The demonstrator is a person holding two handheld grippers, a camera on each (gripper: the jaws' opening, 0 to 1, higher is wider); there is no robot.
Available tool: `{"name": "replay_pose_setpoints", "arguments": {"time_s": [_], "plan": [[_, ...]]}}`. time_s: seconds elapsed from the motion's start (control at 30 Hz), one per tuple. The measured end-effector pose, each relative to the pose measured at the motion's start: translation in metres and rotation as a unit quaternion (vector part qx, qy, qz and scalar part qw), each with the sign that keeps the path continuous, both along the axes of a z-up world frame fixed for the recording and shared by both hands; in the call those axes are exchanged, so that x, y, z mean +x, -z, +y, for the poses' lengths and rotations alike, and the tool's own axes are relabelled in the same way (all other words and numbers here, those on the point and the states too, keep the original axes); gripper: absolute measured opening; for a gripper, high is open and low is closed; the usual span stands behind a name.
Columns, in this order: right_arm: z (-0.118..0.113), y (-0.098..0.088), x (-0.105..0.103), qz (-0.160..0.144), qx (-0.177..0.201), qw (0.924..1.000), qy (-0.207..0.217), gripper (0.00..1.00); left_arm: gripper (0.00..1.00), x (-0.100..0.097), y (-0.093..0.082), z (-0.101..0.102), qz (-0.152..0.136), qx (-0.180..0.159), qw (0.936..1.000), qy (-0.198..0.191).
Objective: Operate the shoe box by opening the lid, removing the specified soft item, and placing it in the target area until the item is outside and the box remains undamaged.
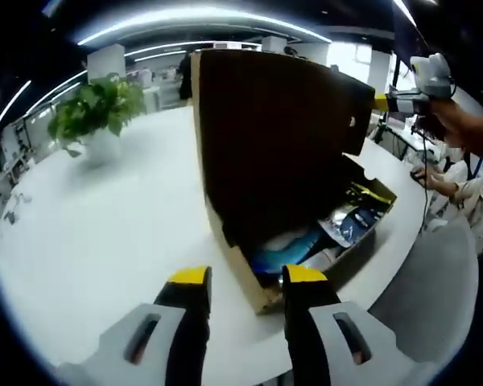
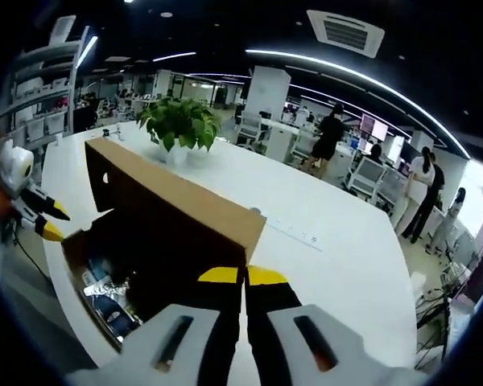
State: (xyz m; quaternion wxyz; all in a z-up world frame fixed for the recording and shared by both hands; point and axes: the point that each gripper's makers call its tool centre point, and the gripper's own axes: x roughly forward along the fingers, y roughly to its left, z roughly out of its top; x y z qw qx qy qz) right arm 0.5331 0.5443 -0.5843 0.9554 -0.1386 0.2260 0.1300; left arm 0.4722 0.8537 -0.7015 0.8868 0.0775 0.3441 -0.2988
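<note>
I see the shoe box (image 1: 306,241) sitting open near the table's (image 1: 121,241) curved front edge, its brown lid (image 1: 274,137) standing upright. My right gripper (image 2: 244,276) has its yellow-tipped jaws pressed together on the lid's free edge (image 2: 185,197), pinching the cardboard there. In the left gripper view that same gripper (image 1: 402,100) reaches in from the right, held by a hand (image 1: 467,125), at the lid's far corner. My left gripper (image 1: 245,276) hovers just before the box's near corner, jaws spread and holding nothing. Inside the box lie a light blue soft item (image 1: 294,241) and some shiny packaging (image 1: 358,217) (dark with a blue print). A potted plant (image 1: 97,117) stands well apart, toward the table's far side. People (image 2: 330,137) stand among desks beyond the table.
</note>
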Motion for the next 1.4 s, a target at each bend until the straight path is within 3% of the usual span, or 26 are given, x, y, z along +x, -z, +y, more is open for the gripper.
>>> {"name": "replay_pose_setpoints", "arguments": {"time_s": [0.1, 0.33, 0.93, 1.4], "plan": [[0.000, -0.001, 0.004, 0.002, -0.001, 1.0000, -0.001, 0.00, 0.25, -0.004, 0.008, -0.002, 0.024, 0.000, 0.9997, 0.004], [-0.002, -0.001, 0.013, 0.005, -0.001, 1.0000, -0.001, 0.00, 0.06, -0.010, 0.017, -0.007, 0.046, -0.007, 0.9988, 0.011], [-0.008, 0.005, 0.054, 0.015, -0.005, 0.9999, -0.007, 0.00, 0.05, -0.010, 0.018, -0.007, 0.053, -0.013, 0.9984, 0.012], [-0.015, 0.026, 0.093, 0.030, -0.009, 0.9995, -0.004, 0.00, 0.05, -0.010, 0.019, -0.008, 0.052, -0.007, 0.9985, 0.015]]}}
